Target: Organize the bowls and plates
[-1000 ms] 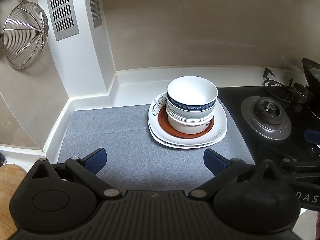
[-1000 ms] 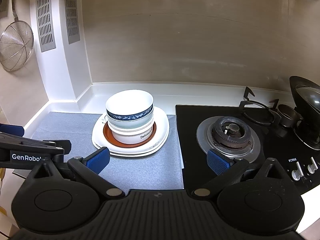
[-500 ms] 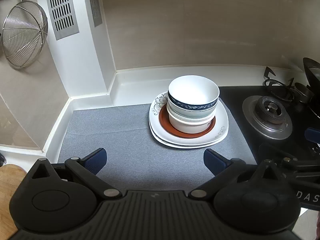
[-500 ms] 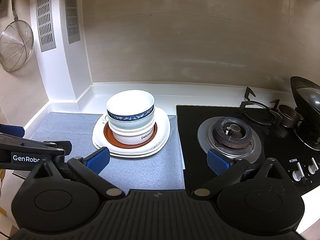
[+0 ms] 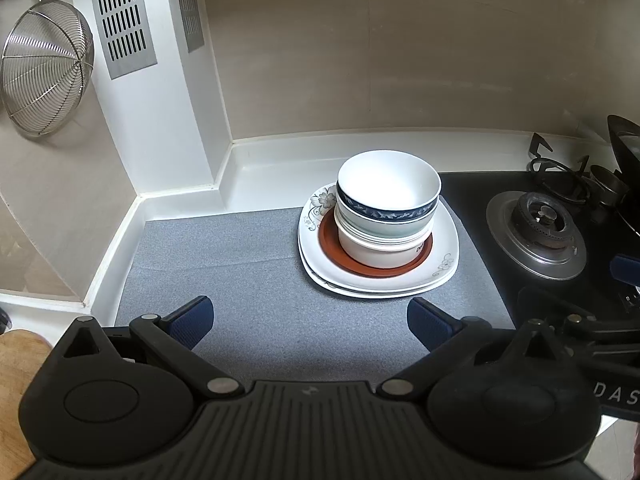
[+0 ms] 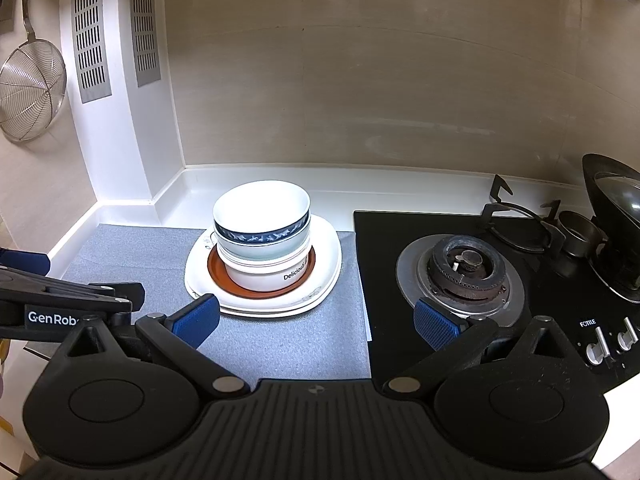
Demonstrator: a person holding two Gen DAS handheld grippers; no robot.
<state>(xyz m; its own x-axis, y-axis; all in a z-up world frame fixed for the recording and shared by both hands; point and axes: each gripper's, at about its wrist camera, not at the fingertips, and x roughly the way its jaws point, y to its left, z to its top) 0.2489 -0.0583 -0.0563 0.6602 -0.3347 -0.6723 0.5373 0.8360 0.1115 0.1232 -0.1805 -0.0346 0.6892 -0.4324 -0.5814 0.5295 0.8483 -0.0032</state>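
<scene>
On the grey mat [image 5: 240, 264] [image 6: 280, 340] stands one stack: white square plates with a flower print [image 5: 444, 264] [image 6: 326, 264], a brown round plate [image 5: 332, 246] [image 6: 214, 268], and nested bowls with a blue-banded white bowl [image 5: 386, 196] [image 6: 262, 218] on top. My left gripper [image 5: 310, 320] hovers open in front of the stack, nothing between its blue pads. My right gripper [image 6: 316, 322] is open too, to the right of the stack, over the mat's edge and the hob. Each gripper shows at the edge of the other's view.
A black gas hob [image 6: 460, 272] [image 5: 536, 232] with burners lies right of the mat. A dark pan [image 6: 616, 216] sits at the far right. A wire skimmer [image 5: 42, 76] hangs on the left wall. A white ledge runs behind. A wooden board [image 5: 16, 380] is at the lower left.
Both views have shifted slightly; the stack sits a little further right in each frame. Nothing was taken hold of or let go.
</scene>
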